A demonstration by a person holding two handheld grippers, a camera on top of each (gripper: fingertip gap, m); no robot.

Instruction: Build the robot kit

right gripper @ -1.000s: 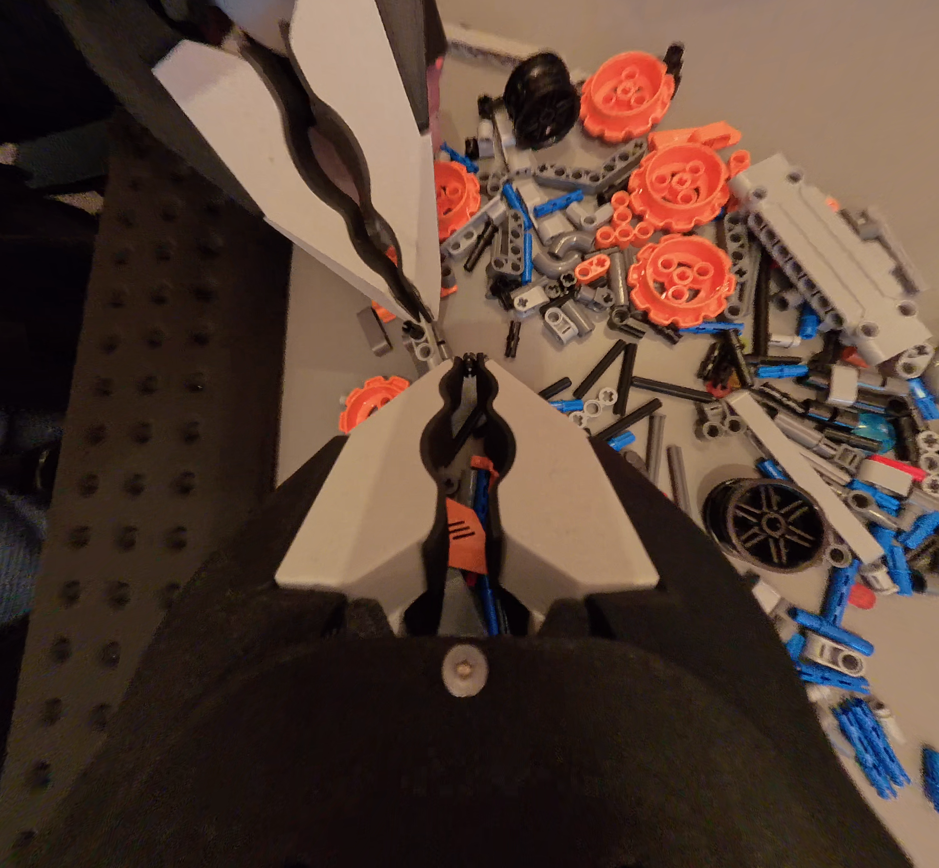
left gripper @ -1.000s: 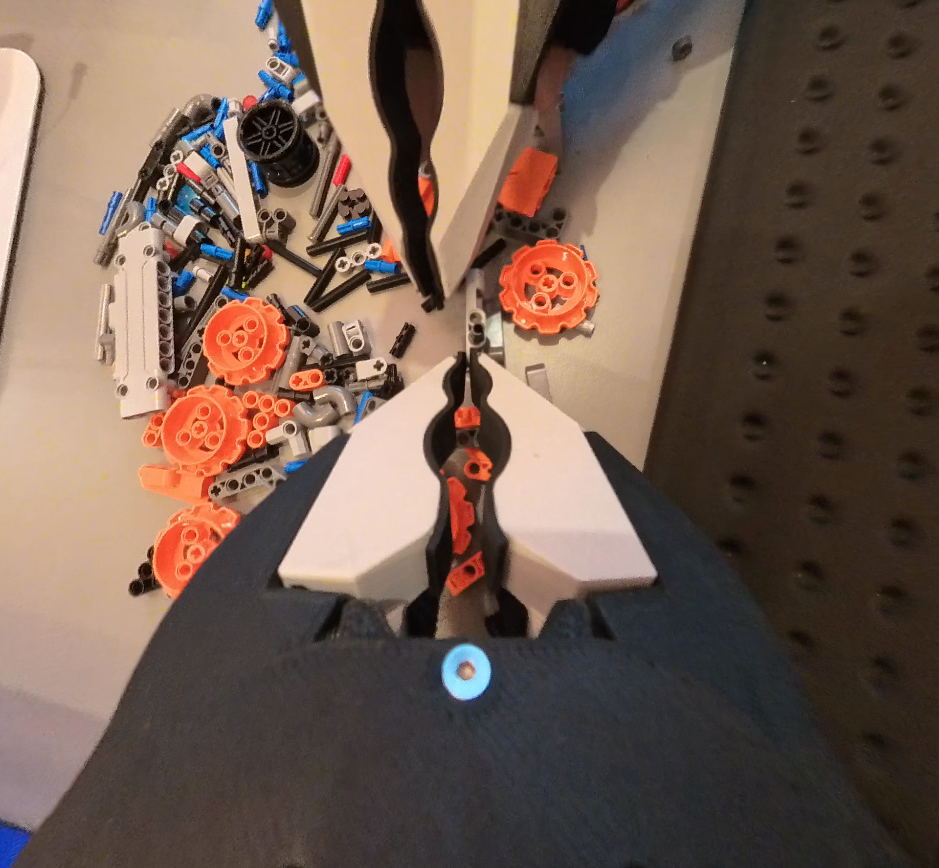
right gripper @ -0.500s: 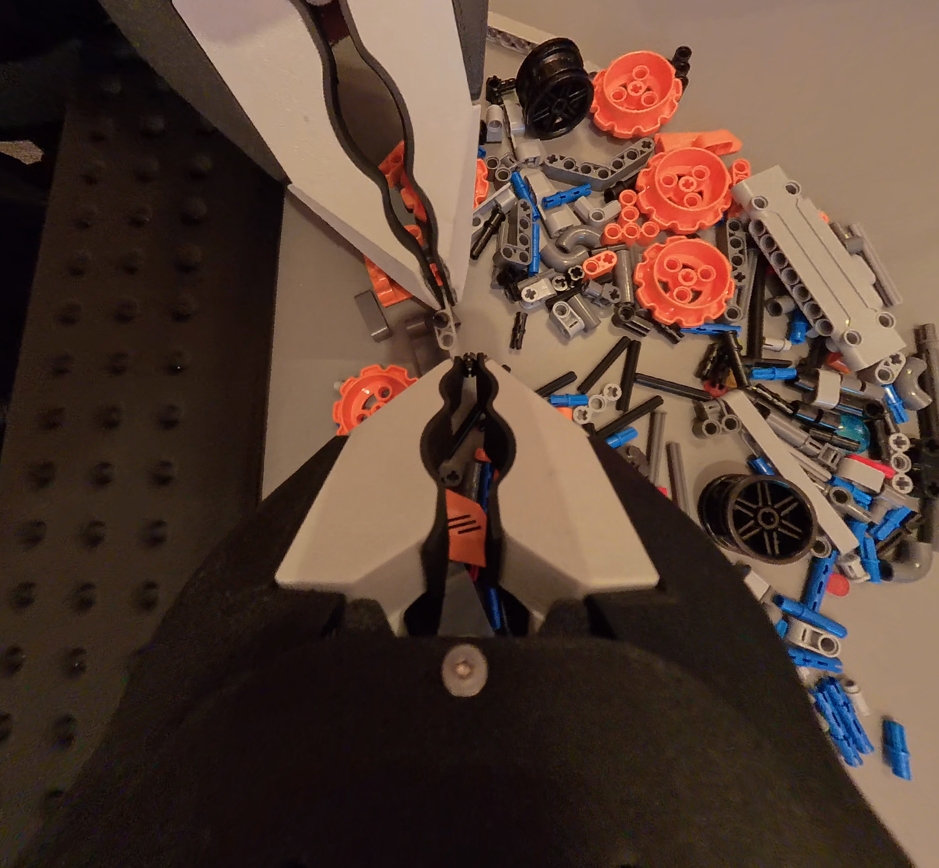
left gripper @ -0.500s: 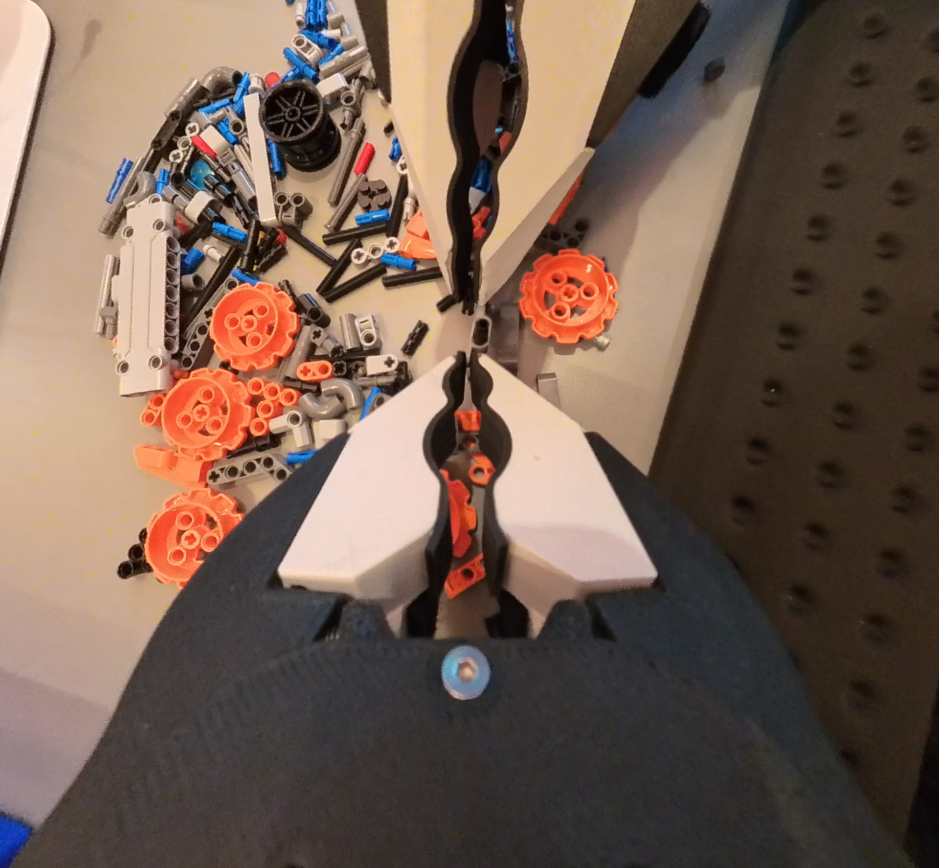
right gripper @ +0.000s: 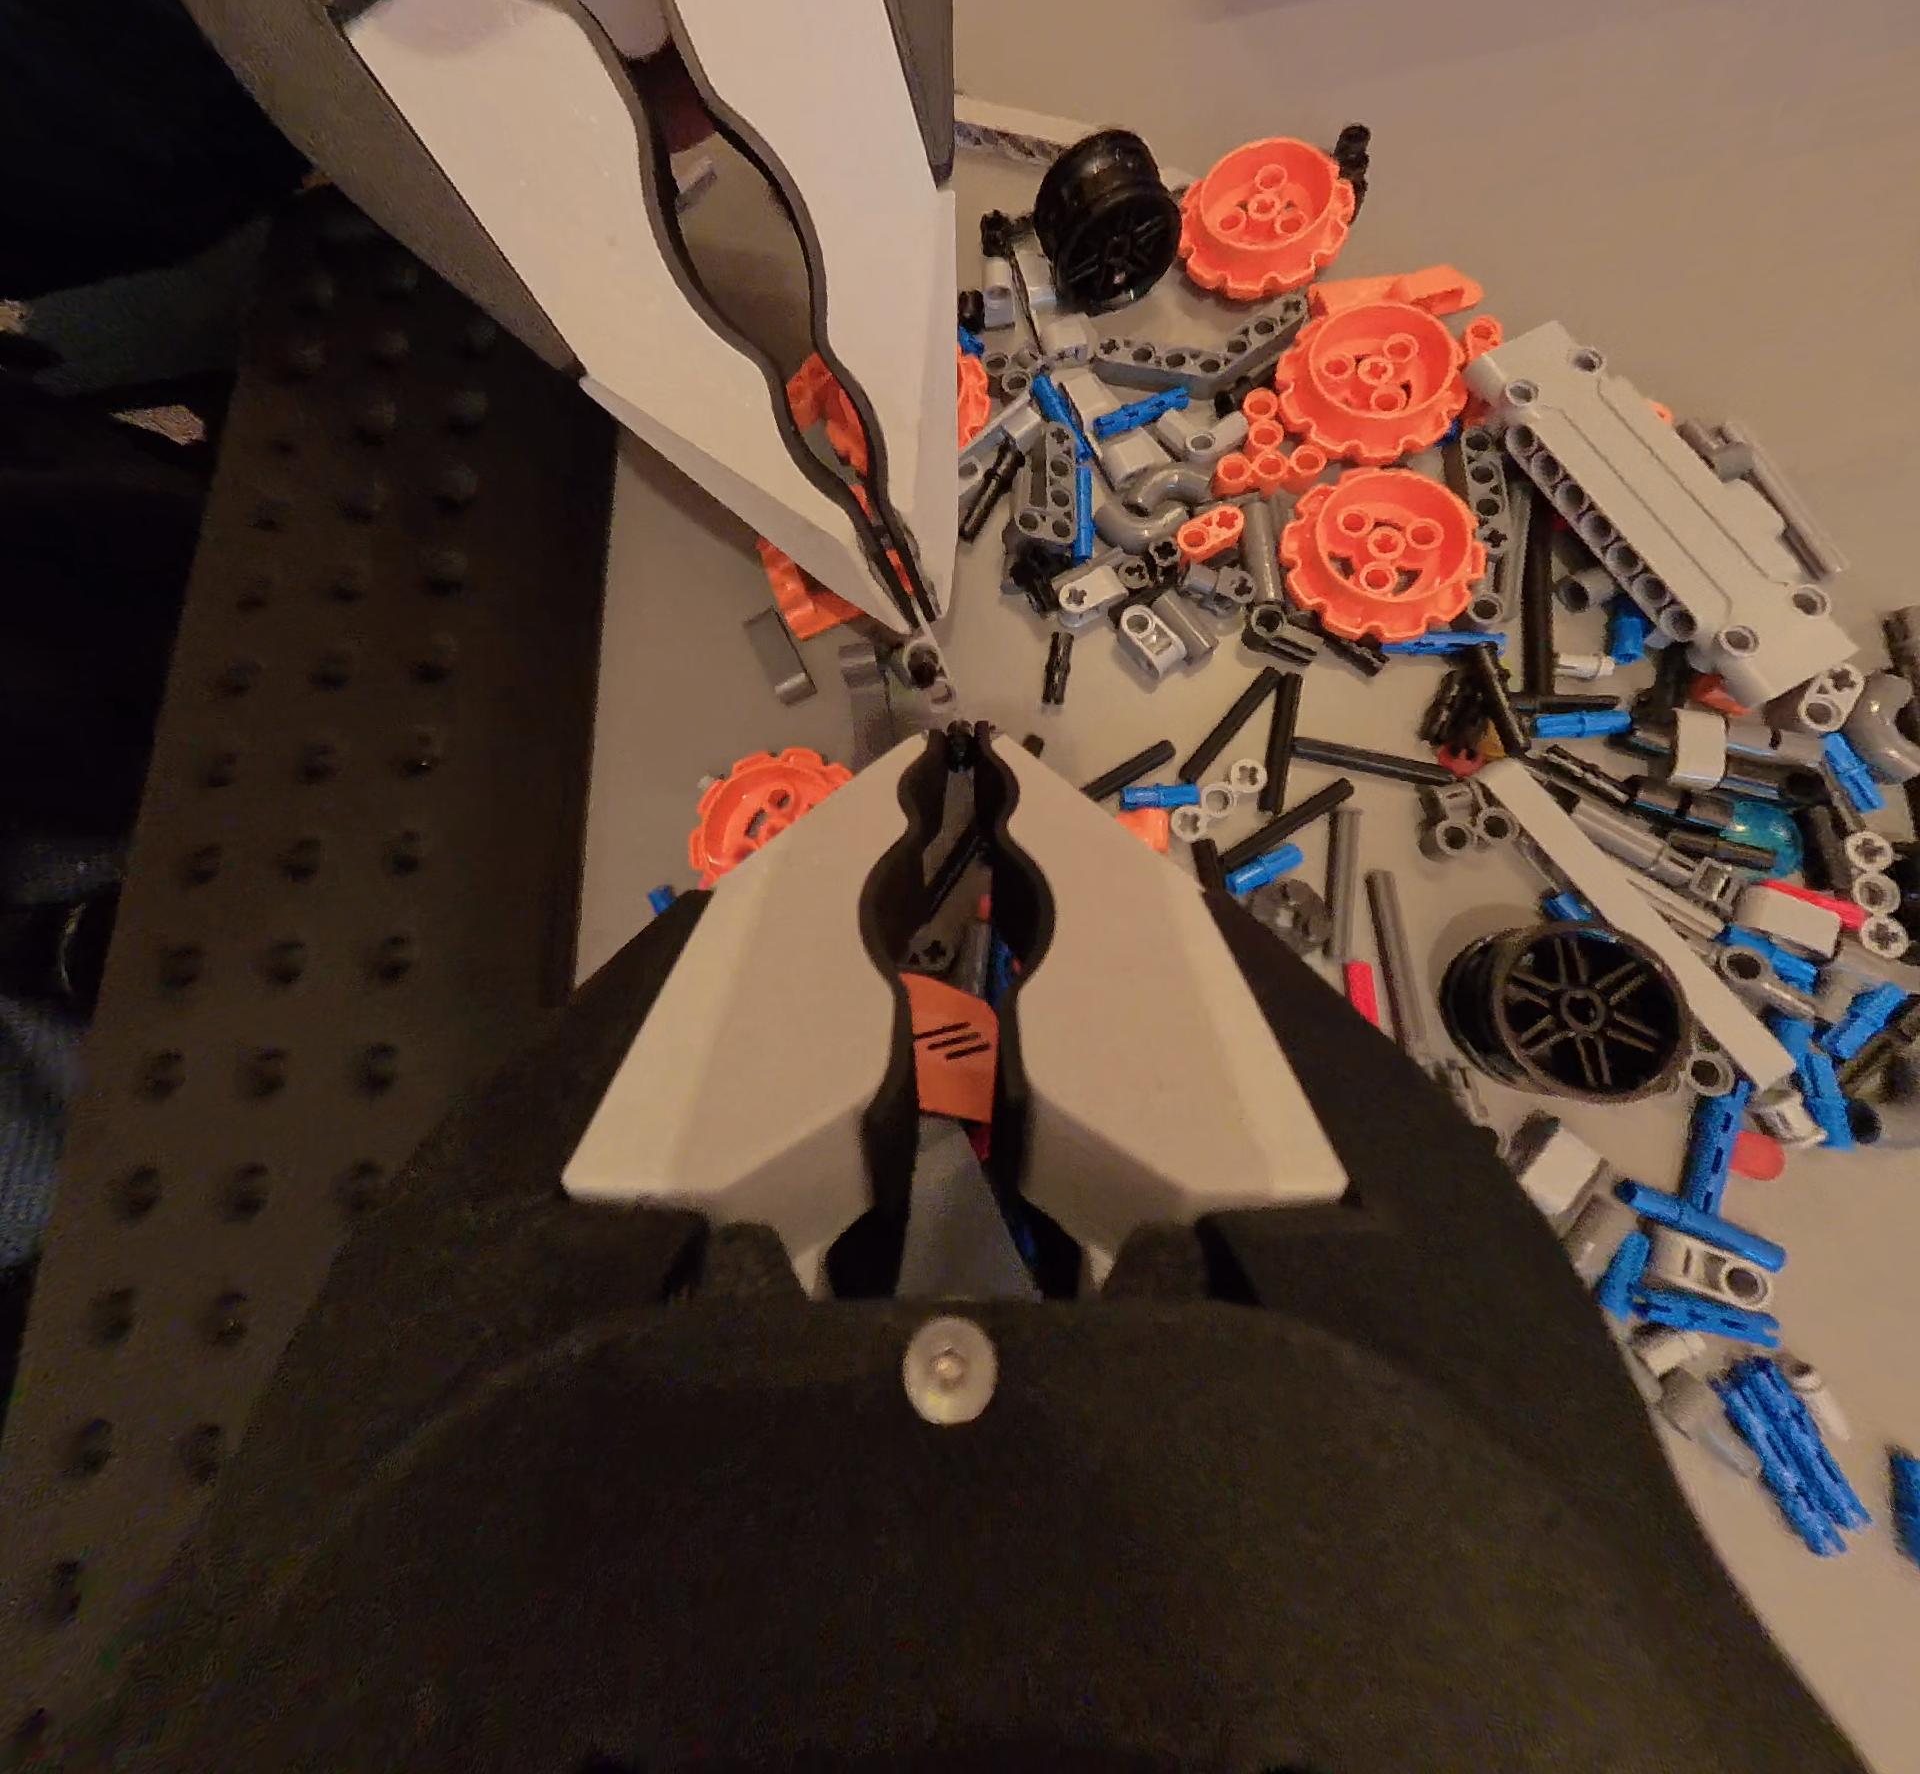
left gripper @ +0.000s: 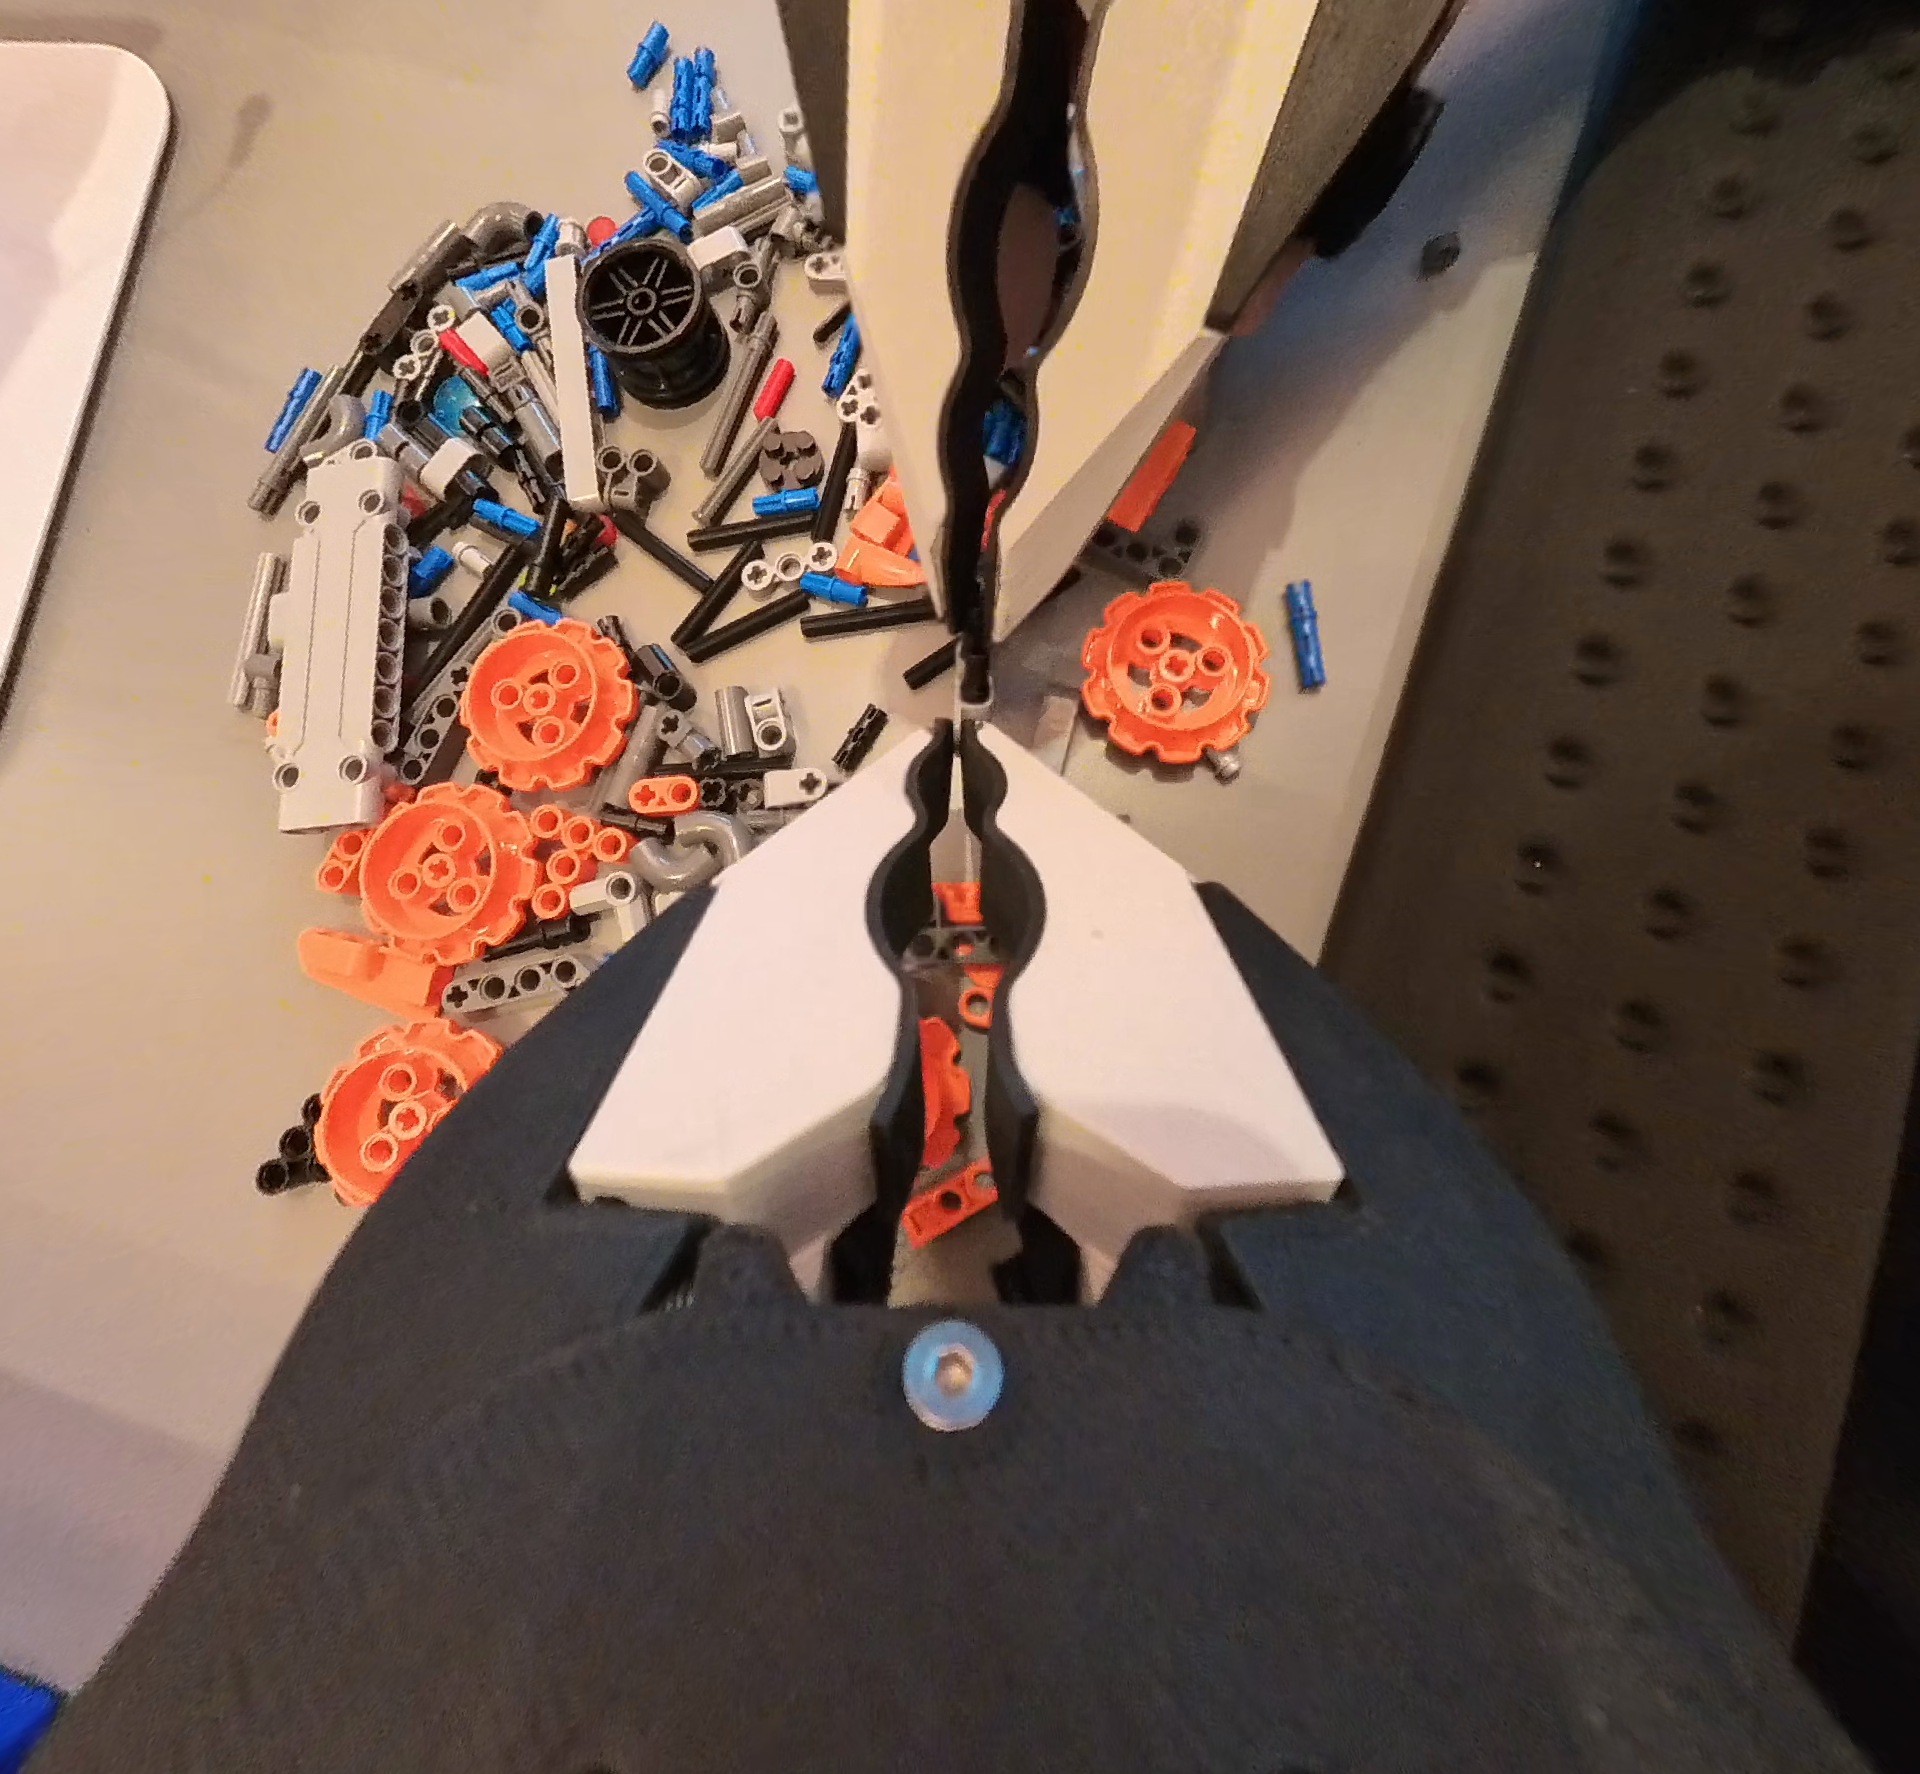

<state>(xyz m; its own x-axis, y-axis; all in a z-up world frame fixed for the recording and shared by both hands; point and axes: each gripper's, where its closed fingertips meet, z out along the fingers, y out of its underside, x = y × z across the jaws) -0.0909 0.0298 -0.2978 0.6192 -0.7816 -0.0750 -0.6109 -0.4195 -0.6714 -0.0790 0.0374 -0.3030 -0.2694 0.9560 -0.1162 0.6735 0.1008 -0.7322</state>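
Note:
My left gripper (left gripper: 956, 737) is shut on a small grey connector (left gripper: 975, 694) that sticks out past its tips. My right gripper (right gripper: 961, 742) is shut on a short black pin (right gripper: 961, 730). The two grippers meet tip to tip a little above the grey table (left gripper: 156, 1049). In the left wrist view the right gripper (left gripper: 971, 623) comes down from the top and the pin (left gripper: 971, 654) lines up with the connector and touches it. In the right wrist view the left gripper (right gripper: 920, 618) comes in from the upper left with the connector (right gripper: 923, 659).
A pile of building parts lies on the table: orange toothed wheels (left gripper: 545, 701), a black wheel hub (left gripper: 649, 311), a long light grey block (left gripper: 338, 623), blue pins and black axles. One orange wheel (left gripper: 1174, 670) lies apart. A dark perforated mat (left gripper: 1662, 789) borders the table. A white tray edge (left gripper: 62, 270) is at the left. My left and right fingertips are right by each other. About 11 cm separates my right fingertips from the black wheel hub (left gripper: 649, 311). It turns up in the right wrist view (right gripper: 1566, 1000) as well.
The two grippers have closed the gap between them. The right gripper has swung into line with the left, and the black pin now meets the grey connector.

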